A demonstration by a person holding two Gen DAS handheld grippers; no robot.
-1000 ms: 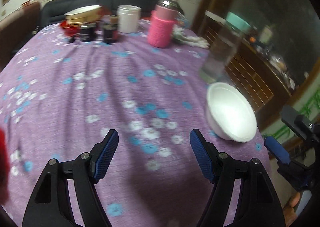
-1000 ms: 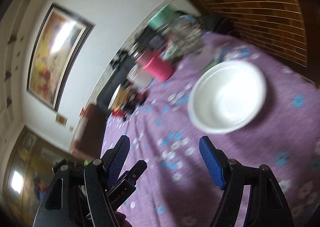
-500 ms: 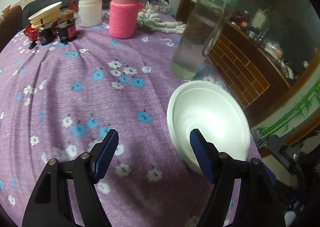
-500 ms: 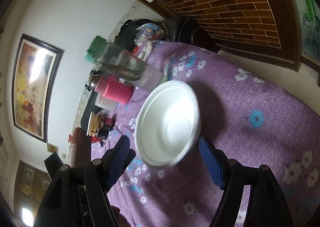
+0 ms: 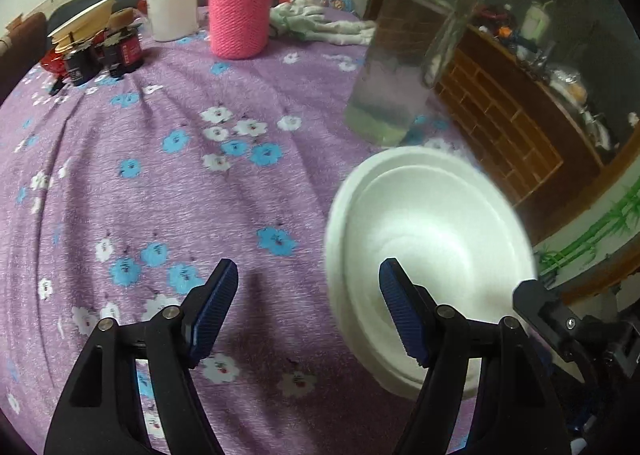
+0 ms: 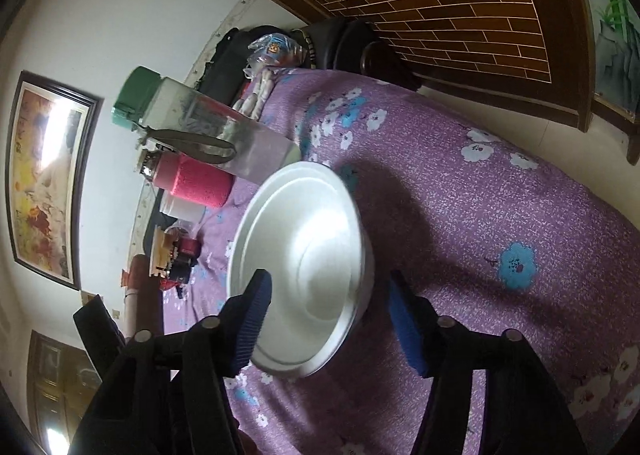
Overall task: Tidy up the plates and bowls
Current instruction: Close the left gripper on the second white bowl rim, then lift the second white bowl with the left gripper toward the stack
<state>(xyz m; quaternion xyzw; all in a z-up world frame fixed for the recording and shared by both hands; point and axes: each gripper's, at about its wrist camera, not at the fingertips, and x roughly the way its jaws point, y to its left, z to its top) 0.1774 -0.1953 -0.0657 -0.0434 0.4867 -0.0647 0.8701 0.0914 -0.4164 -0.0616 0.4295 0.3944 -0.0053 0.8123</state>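
A white foam bowl (image 5: 432, 239) (image 6: 312, 255) stands upright on the purple flowered tablecloth (image 5: 160, 183), close to the table's right edge. My left gripper (image 5: 308, 275) straddles the bowl's left rim, one finger over the inside and the other over the cloth. Its jaws are closing and the pads are not pressing on the rim. My right gripper (image 6: 330, 287) straddles the opposite side of the bowl, with its left finger over the inside and its right finger (image 6: 404, 319) a gap away from the wall. Its jaws are closing too. A stack of light dishes (image 5: 84, 25) sits far back left.
A tall clear bottle with a green lid (image 5: 396, 67) stands right behind the bowl. Farther back are a pink knitted flask (image 5: 240, 15), a white jar (image 5: 172, 7), dark small jars (image 5: 120, 51) and white gloves (image 5: 328, 23). A wooden cabinet (image 5: 500, 115) lies beyond the table edge.
Both grippers have come in and down onto the bowl, which now lies between each pair of fingers. Both pairs of jaws have narrowed. The right gripper has rolled.
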